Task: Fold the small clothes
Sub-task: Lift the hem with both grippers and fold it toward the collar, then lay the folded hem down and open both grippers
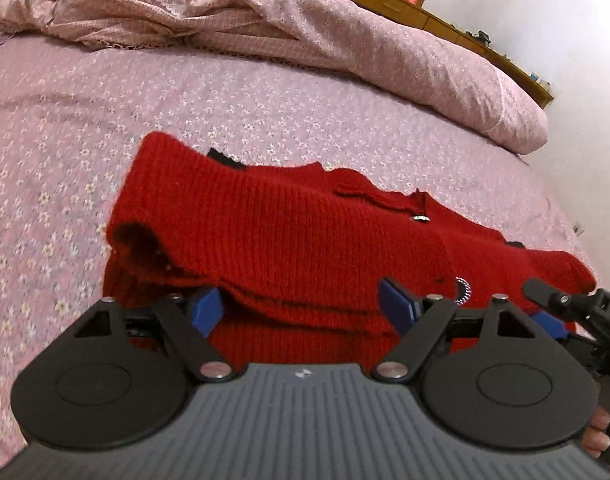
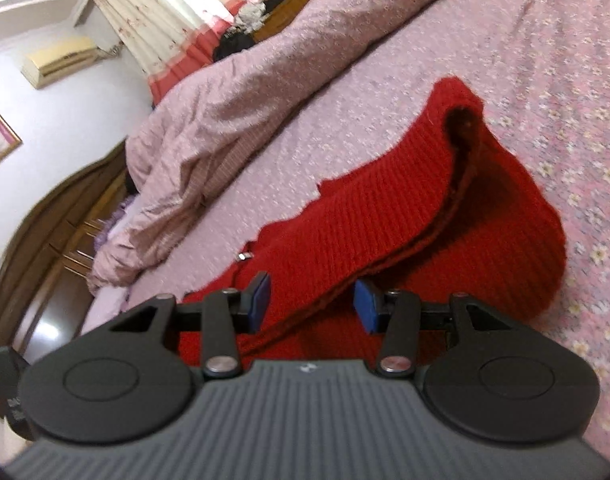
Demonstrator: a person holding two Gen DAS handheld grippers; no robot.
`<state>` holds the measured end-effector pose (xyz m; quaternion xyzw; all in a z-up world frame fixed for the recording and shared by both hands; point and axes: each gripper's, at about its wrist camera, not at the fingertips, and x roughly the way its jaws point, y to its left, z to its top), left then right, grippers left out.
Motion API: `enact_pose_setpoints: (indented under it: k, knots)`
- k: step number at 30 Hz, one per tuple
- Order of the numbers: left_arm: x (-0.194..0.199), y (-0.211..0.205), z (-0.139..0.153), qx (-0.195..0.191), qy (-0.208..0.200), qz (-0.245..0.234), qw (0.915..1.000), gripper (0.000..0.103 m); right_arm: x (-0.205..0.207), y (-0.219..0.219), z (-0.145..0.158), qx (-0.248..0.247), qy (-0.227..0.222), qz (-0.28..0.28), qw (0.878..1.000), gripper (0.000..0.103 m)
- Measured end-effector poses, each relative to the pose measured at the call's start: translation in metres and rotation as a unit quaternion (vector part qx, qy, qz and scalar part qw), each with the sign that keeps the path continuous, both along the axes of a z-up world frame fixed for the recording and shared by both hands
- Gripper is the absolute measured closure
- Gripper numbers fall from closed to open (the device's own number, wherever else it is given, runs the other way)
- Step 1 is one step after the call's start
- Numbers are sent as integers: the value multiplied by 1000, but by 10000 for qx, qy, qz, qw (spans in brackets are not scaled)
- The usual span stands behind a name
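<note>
A red knit sweater [image 1: 305, 220] lies folded on the bed, a sleeve opening at its left end and a silver button [image 1: 421, 218] near the right. My left gripper [image 1: 303, 308] hovers at its near edge, blue pads spread wide, knit lying between them without being pinched. The right gripper [image 1: 545, 308] shows at the sweater's right end. In the right wrist view, the sweater [image 2: 385, 220] stretches away with its folded edge running diagonally. My right gripper [image 2: 313, 303] sits low over that edge, pads partly apart and not pressing the knit.
The bed sheet [image 1: 265, 100] is pink with small flowers. A crumpled pink duvet [image 1: 345, 20] is heaped along the far side, also in the right wrist view [image 2: 225, 120]. A wooden headboard [image 1: 425, 12] and curtains [image 2: 177, 20] stand behind it.
</note>
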<state>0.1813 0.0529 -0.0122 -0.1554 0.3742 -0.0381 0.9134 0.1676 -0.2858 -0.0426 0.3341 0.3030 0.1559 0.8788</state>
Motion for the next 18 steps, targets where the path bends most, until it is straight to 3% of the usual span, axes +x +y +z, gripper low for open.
enact_pose_setpoints:
  k: [1,2,3,6,14,18]
  knots:
    - [3,-1,0,46,-6,-12,10000,27,2,0,0,16,-62,19,10000,62]
    - [6,-2,-1,108,-19,-26,9999,28,4,2,1,32,-90,34,9999,77]
    - [10,-3,0,160,-37,-37,9999,31,8,2,1,49,-45,49,10000,83]
    - [21,-6,3,341,-130,-78,9993,38,18,5,-1,124,-1,60,9999,91]
    - [57,-5,20,546,-431,-148,9975,39,45,8,8,213,-189,-126,9995,91]
    - [70,-8,32,660,-457,-106,9967,29,62,9,11,127,-194,-286,9993,88]
